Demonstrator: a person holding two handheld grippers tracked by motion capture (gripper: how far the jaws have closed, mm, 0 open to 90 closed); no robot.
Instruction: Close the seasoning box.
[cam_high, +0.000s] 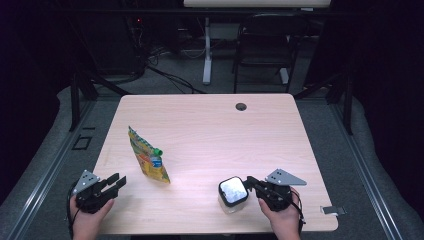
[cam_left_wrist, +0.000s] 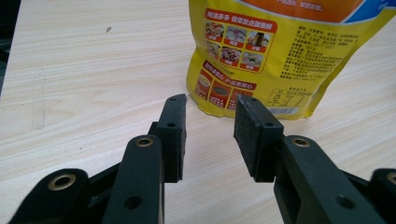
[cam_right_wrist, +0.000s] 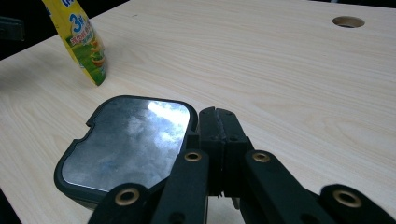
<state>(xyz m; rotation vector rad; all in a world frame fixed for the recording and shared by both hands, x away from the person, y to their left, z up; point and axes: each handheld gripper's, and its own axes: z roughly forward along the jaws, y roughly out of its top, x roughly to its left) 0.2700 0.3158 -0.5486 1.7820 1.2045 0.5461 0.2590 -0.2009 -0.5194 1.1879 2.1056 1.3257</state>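
Observation:
A yellow printed pouch with a green cap stands upright on the left half of the wooden table. My left gripper rests near the front left corner, open, its pads empty. In the left gripper view the pouch stands just beyond the left gripper. A small clear container with a black-rimmed shiny lid sits near the front right. My right gripper is shut with nothing between its pads, its tips right beside the lid's edge; I cannot tell whether they touch. In that view the pouch is far left of the right gripper.
A round cable hole lies near the table's far edge. A small metal clip sits at the front right corner. Beyond the table stand a dark chair and a white table leg with cables on the floor.

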